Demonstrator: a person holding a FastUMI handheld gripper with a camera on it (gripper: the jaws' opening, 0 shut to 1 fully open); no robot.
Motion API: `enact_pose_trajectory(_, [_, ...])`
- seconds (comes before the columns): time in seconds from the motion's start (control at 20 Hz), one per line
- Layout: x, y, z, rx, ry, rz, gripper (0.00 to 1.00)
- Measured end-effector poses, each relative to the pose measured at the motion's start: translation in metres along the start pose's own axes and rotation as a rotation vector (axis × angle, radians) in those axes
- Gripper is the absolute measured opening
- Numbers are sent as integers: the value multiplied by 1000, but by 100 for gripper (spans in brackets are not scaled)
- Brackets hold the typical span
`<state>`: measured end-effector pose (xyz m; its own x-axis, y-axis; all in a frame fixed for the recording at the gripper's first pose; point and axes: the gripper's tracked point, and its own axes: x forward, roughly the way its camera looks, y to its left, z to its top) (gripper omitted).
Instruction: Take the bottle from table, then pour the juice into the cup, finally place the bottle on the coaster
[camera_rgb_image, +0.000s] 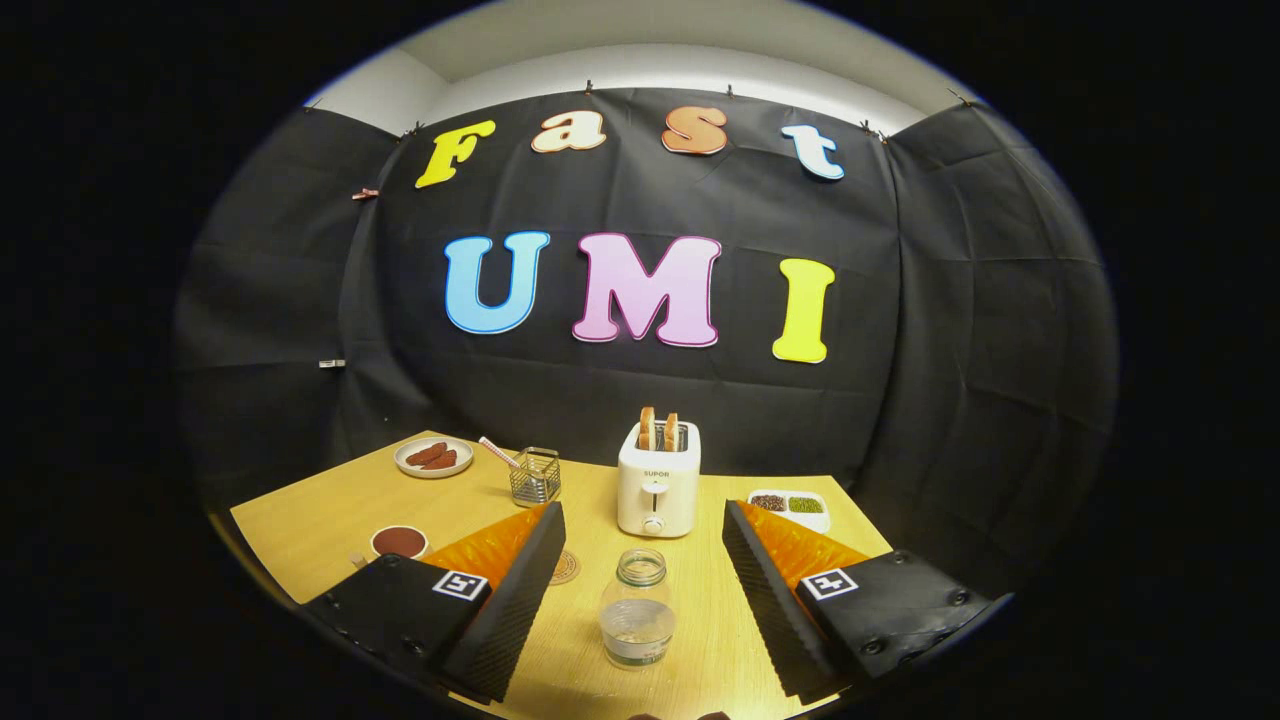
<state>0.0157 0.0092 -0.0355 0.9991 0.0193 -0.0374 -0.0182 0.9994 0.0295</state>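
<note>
Fingers (520, 590) of hand-held gripper (640, 540) spread wide, nothing held, capless bottle (637, 610) upright between them, untouched.

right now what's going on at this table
A hand-held gripper is open, its fingers either side of a clear bottle standing uncapped on the wooden table, not yet touching it. Beyond the bottle stands a white toaster with bread in it. The coaster peeks out beside the left finger. Nothing has been picked up or poured yet.

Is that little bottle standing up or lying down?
Standing up. The bottle rests on its base on the table, open mouth upward, between the open hand-held gripper fingers.
</note>
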Motion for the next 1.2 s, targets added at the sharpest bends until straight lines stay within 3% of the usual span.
enact_pose_trajectory(1.2, [37,7,-127,-9,155,63,98])
